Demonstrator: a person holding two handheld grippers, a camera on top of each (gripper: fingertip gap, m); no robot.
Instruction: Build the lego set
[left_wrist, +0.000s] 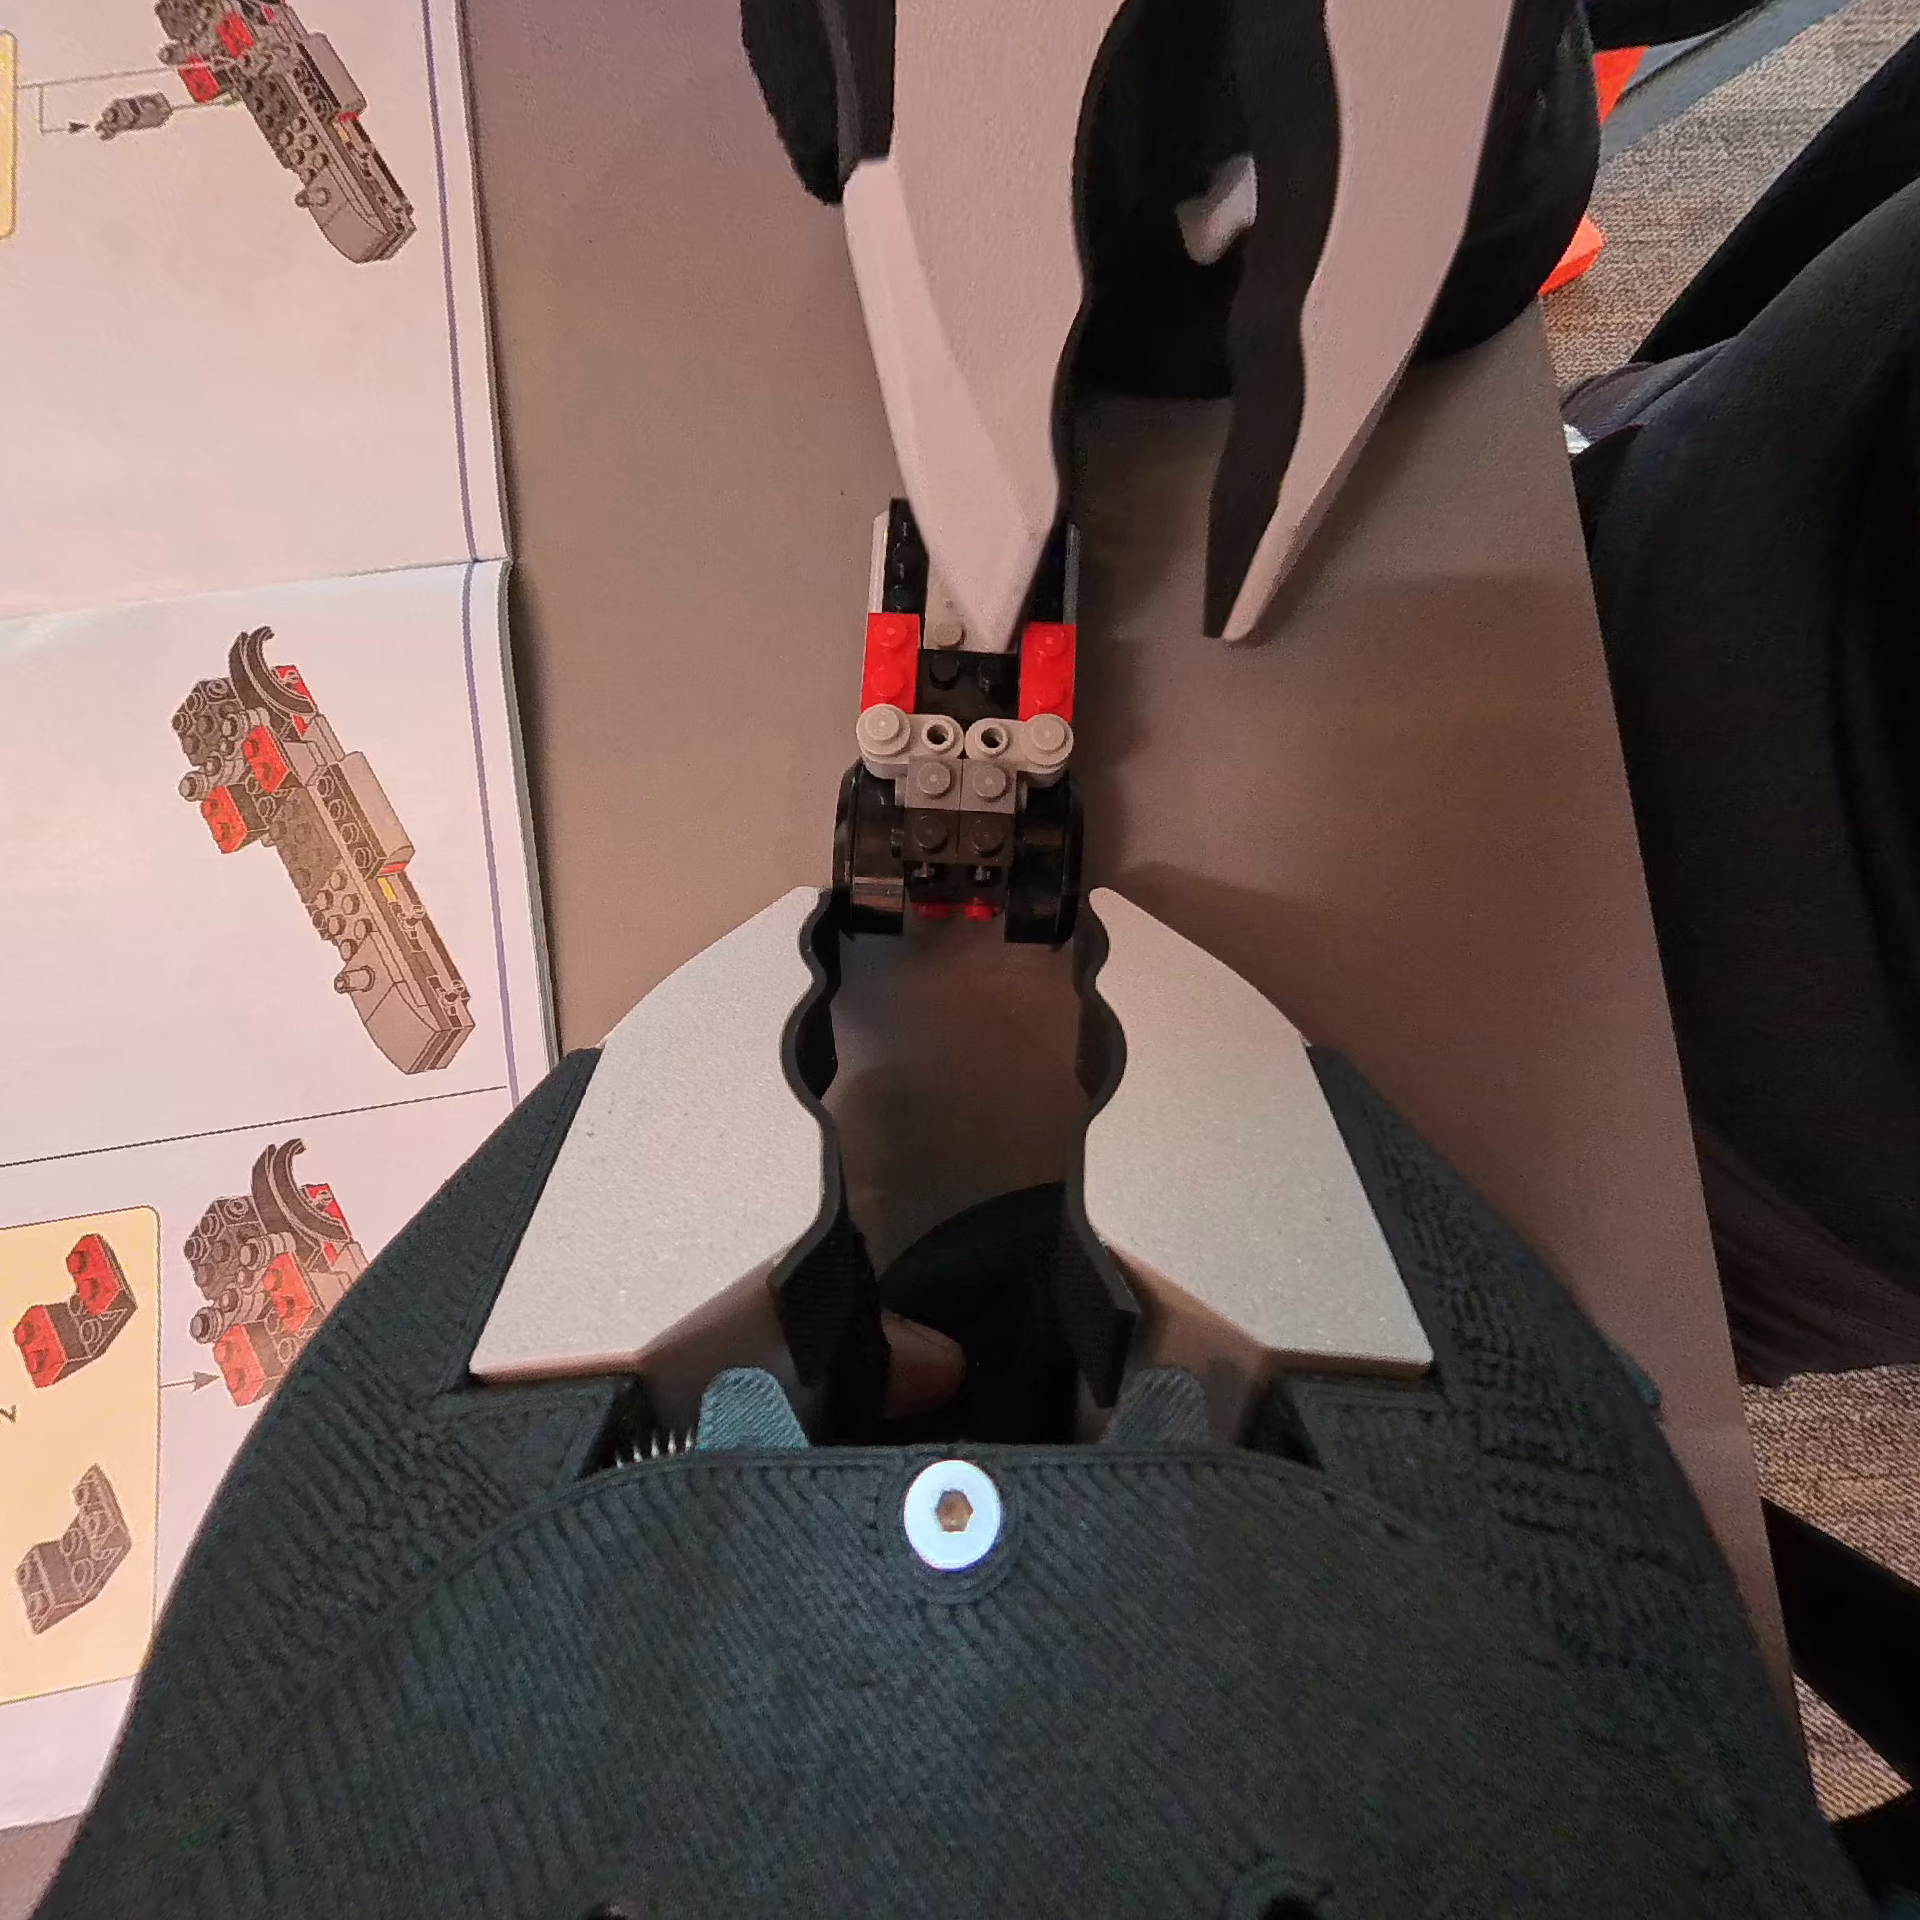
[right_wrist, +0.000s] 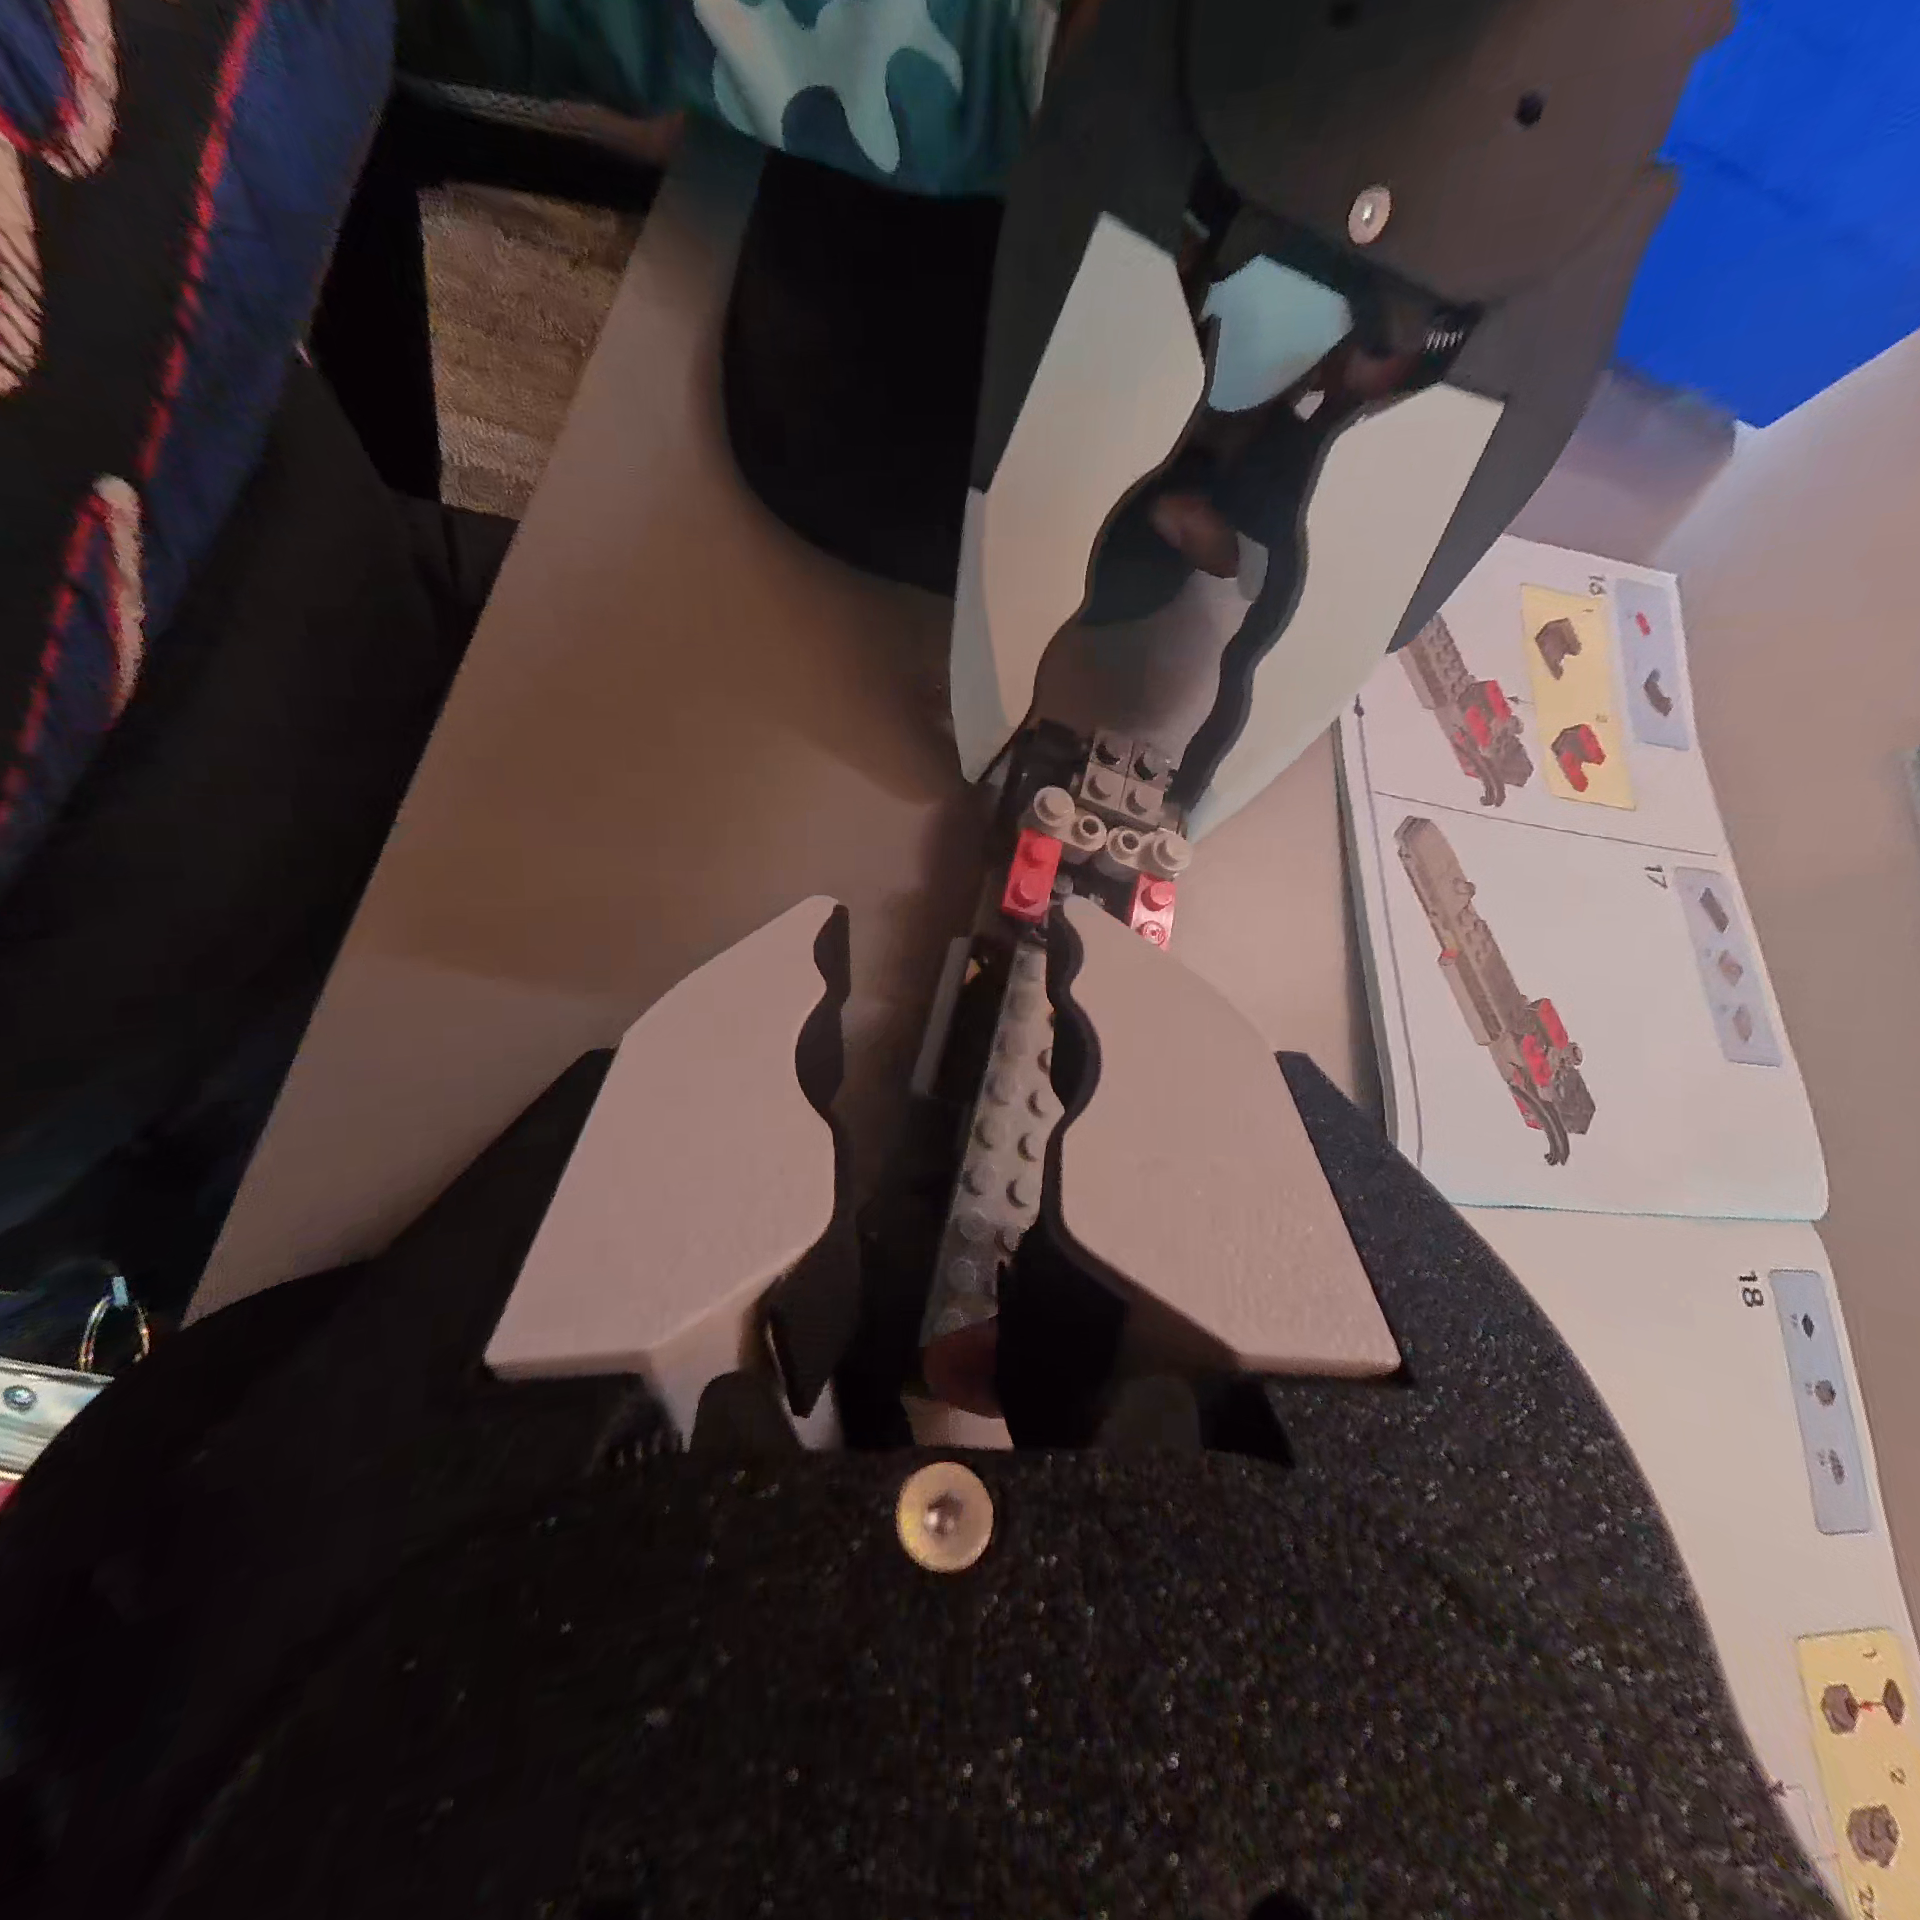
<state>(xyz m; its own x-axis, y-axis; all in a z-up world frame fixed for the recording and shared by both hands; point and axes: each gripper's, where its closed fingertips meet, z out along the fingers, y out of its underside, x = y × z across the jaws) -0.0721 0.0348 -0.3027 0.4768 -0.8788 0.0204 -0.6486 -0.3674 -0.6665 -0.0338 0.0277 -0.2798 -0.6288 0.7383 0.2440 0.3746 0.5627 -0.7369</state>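
Two smooth grey grippers, left gripper (left_wrist: 951, 909) and right gripper (right_wrist: 951, 914), flank studded lego model (left_wrist: 961, 769) (blocky)

Long grey-and-black lego model (left_wrist: 961, 790) flat on the table (left_wrist: 675, 416); red bricks flanking its studded end

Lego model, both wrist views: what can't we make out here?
- Lego model, left wrist view: far end hidden behind a right tongs finger.
- Right wrist view: model's near end hidden by the right tongs' own fingers.
- Instruction booklet: cut off at the frame edge.
- Left tongs: grip on the model unclear.
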